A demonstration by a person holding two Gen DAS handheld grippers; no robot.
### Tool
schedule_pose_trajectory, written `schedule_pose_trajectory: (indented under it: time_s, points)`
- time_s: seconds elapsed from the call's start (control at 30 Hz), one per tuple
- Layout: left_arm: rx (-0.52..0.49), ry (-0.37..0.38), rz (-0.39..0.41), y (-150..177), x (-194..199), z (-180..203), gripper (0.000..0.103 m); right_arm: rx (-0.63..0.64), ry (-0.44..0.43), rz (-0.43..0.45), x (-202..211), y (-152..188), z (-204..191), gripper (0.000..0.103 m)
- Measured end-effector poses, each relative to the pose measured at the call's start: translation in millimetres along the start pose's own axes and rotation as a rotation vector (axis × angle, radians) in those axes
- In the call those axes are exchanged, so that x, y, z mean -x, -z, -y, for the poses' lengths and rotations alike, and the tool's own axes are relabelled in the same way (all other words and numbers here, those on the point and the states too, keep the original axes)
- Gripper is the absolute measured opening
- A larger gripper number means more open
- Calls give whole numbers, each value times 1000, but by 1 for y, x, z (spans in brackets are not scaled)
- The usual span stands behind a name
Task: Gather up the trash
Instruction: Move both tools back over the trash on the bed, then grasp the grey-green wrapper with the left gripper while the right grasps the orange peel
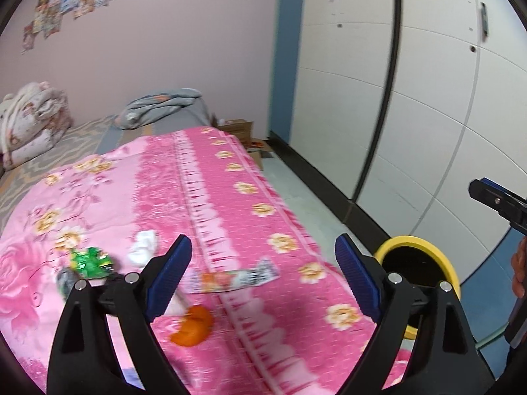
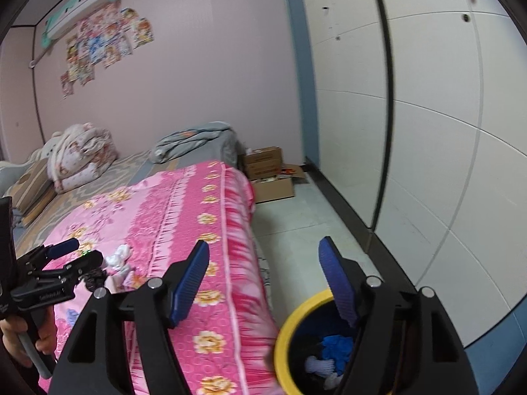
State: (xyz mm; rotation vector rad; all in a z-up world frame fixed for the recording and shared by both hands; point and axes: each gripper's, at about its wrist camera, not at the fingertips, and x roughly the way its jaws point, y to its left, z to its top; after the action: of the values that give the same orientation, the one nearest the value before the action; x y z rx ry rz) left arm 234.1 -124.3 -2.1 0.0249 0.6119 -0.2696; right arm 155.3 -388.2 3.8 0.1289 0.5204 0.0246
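Trash lies on the pink flowered blanket (image 1: 250,197): a green wrapper (image 1: 90,261), a crumpled white tissue (image 1: 143,247), a flat printed wrapper (image 1: 230,278) and an orange peel (image 1: 194,326). My left gripper (image 1: 263,243) hangs open above the blanket with nothing between its fingers; the peel and flat wrapper lie just under it. The yellow-rimmed bin (image 2: 286,329) stands on the floor beside the bed, with a blue crumpled thing (image 2: 336,345) and white scraps inside. My right gripper (image 2: 263,243) is open and empty, over the bed's edge and the bin. The left gripper (image 2: 79,253) also shows at the left of the right wrist view.
Cardboard boxes (image 2: 266,171) sit on the floor past the bed's far corner. Folded bedding (image 2: 82,154) and a grey quilt (image 2: 194,140) lie at the bed's head. A white panelled wall (image 2: 428,131) runs along the right, with a strip of pale floor (image 2: 296,223) between it and the bed.
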Motion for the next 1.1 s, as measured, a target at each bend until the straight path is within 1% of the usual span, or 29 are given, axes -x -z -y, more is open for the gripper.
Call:
schedule_pose_trajectory:
  time_s: [0.33, 0.6, 0.8, 0.9, 1.0, 1.1]
  points:
    - [86, -131, -5, 12, 15, -94, 85, 69, -99, -52, -28, 2, -65, 66]
    - [149, -236, -28, 30, 18, -167, 85, 119, -177, -100, -49, 14, -114, 67]
    - [196, -311, -65, 51, 10, -219, 85, 148, -239, -158, -70, 30, -148, 67]
    - [211, -341, -88, 61, 4, -239, 85, 170, -279, -204, -85, 42, -167, 67]
    - [231, -359, -108, 72, -2, -257, 85, 193, -302, -237, -96, 54, -183, 67]
    - [245, -367, -123, 79, -8, -268, 85, 212, -328, -280, -110, 67, -198, 67]
